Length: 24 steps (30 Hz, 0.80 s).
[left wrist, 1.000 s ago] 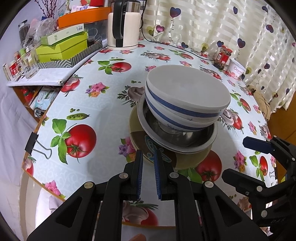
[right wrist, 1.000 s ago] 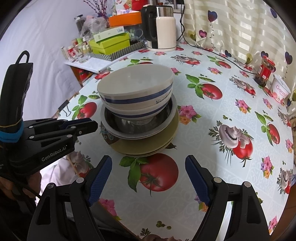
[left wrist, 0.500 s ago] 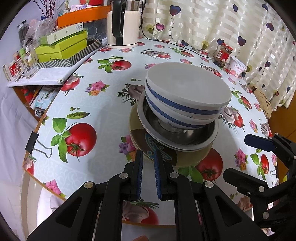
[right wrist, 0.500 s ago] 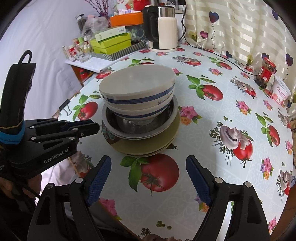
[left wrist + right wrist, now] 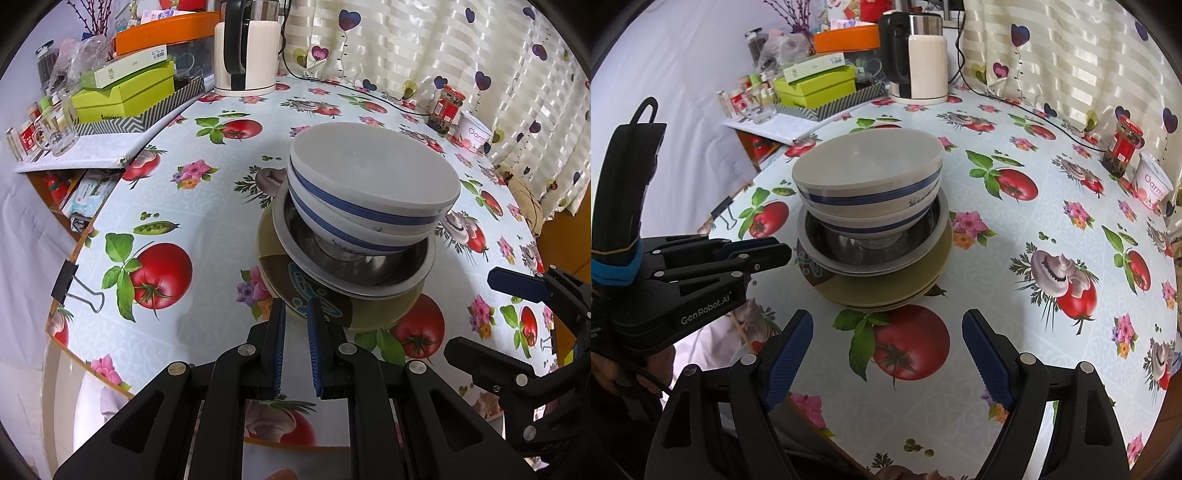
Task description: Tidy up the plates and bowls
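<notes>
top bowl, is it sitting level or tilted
Tilted. The top bowl nests askew in the bowl below; its rim and blue stripe slant, lower on the left in the right wrist view.

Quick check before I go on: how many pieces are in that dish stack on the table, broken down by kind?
White bowls with a blue stripe: 2, nested on top
Steel basins: 1; a second rim may sit under it, I cannot tell
Olive plates: at least 2 by the edges at the bottom
Total: at least 5 pieces
</notes>
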### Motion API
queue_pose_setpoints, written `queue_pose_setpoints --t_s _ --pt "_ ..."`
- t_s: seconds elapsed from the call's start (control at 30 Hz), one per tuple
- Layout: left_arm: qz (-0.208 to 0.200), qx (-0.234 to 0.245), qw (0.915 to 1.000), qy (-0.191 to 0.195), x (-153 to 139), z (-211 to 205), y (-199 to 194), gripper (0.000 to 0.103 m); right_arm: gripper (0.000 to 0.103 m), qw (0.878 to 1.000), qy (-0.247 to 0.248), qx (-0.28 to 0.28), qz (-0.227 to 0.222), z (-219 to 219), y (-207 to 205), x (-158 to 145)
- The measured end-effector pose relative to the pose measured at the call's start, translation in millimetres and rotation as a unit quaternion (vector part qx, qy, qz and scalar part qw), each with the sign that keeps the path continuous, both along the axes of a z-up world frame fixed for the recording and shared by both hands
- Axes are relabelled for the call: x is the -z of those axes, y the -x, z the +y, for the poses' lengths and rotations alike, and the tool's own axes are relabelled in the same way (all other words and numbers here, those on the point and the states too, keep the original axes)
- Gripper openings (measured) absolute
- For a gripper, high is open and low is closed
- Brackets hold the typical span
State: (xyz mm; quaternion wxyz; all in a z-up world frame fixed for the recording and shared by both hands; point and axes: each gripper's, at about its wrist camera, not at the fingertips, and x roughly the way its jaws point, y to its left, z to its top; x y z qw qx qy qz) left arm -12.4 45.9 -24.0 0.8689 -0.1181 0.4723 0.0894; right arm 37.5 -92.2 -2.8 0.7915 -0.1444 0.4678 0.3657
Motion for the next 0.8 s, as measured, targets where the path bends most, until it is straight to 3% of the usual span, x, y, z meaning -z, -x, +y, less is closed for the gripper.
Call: queue_pose_setpoints --t_s 0.8 --pt "0.002 0.0 1.0 0.001 0.7 -3.7 1.5 0.012 0.084 1.0 0.001 0.0 0.001 0.7 2.8 1.9"
